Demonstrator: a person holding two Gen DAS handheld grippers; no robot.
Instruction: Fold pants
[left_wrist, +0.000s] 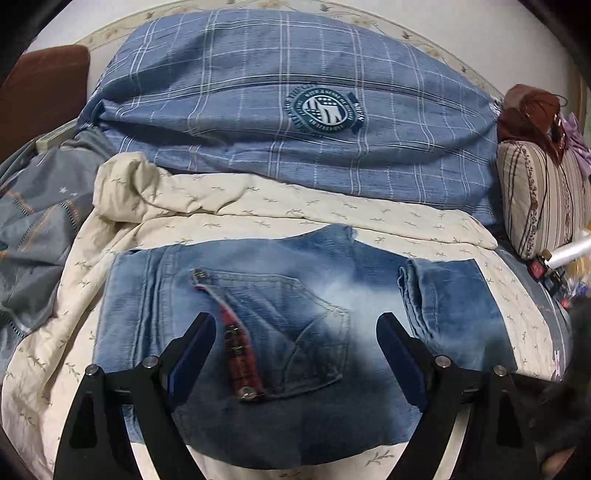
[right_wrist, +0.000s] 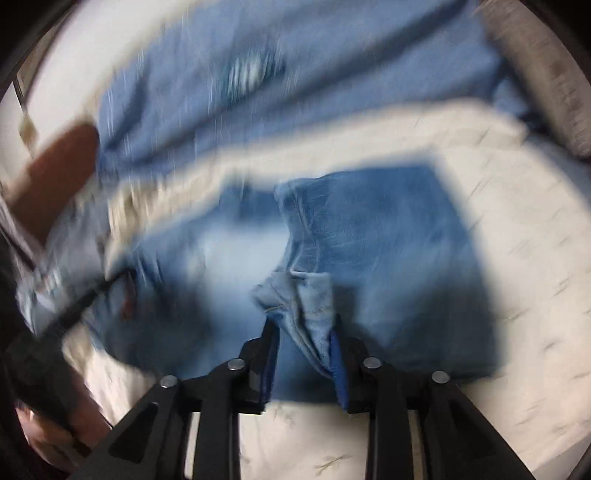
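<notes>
Two tongs over one pair of pants. Left tongs (left_wrist: 295, 321) spread wide, nothing between the pads, poised above the back pocket (left_wrist: 295, 325) of the blue denim pants (left_wrist: 258, 406); red plaid waistband lining (left_wrist: 238, 350) turned out just beside the left-hand pad. Right tongs (right_wrist: 301, 325) only partly parted, a bunched fold of denim hem (right_wrist: 310, 302) between the pads and lying against the right-hand one; whether pinched or merely resting, cannot tell through the blur. Pants spread flat across a cream sprigged quilt (left_wrist: 55, 314) on the bed, waistband toward the near edge, a folded-over leg end (left_wrist: 443, 295) toward the right side. Beyond the pants, toward the far edge of the bed, a big blue checked pillow (left_wrist: 258, 110) bearing a round green crest. At the right edge, a striped bolster (left_wrist: 535, 199) with brown and purple oddments heaped on top. At the left edge, a grey patterned cover (left_wrist: 37, 221) and a brown cushion (left_wrist: 40, 92) in the far left corner.
</notes>
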